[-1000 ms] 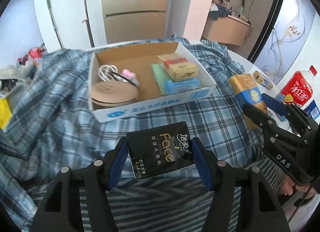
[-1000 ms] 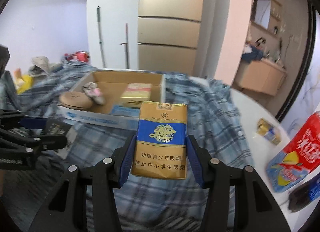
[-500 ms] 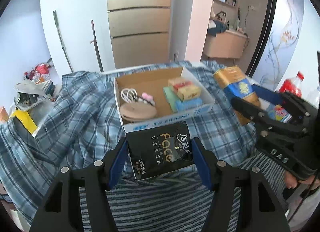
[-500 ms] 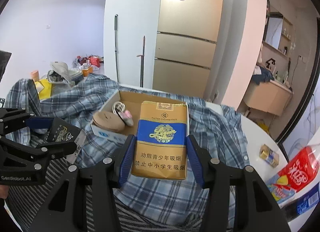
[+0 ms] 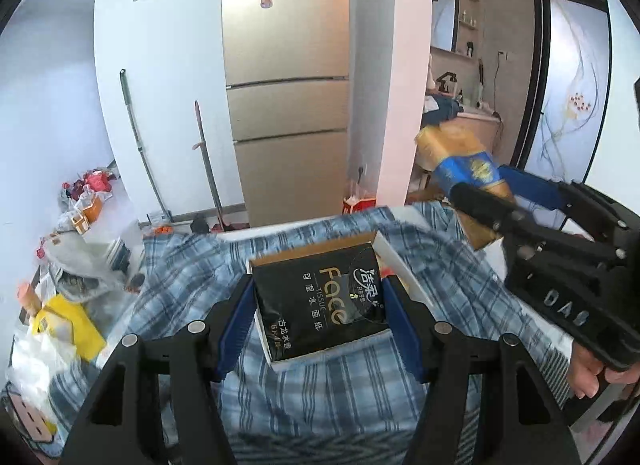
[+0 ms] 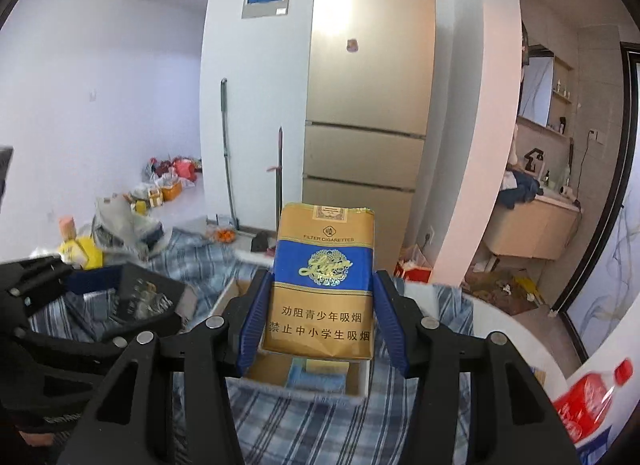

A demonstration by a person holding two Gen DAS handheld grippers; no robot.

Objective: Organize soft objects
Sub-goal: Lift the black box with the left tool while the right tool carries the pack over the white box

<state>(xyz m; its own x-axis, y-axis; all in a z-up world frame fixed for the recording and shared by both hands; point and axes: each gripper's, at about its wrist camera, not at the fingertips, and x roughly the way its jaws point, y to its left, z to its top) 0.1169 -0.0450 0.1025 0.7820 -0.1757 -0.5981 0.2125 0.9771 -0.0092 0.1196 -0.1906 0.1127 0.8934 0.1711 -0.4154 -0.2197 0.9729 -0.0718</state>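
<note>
My left gripper [image 5: 320, 315] is shut on a black tissue pack [image 5: 320, 305] with gold "Face" lettering, held in the air above the plaid cloth [image 5: 340, 385]. My right gripper [image 6: 325, 317] is shut on a gold and blue cigarette pack [image 6: 326, 277], also lifted. The cardboard box [image 6: 304, 377] lies below and behind both packs, mostly hidden by them. In the left wrist view the right gripper [image 5: 496, 201] with its cigarette pack [image 5: 460, 161] hangs at the right. The left gripper with its tissue pack [image 6: 140, 297] shows at the left of the right wrist view.
A gold fridge [image 6: 368, 105] stands behind against a white wall, with a mop [image 6: 226, 153] beside it. Bags and clutter [image 5: 72, 265] lie on the floor at the left. A red bottle [image 6: 588, 401] lies at the lower right on the white table [image 6: 516, 337]. A person's hand [image 5: 588, 369] holds the right gripper.
Both grippers have risen with their packs and tilted up. The box has dropped low in both views and is now mostly hidden; more of the fridge and wall shows.
</note>
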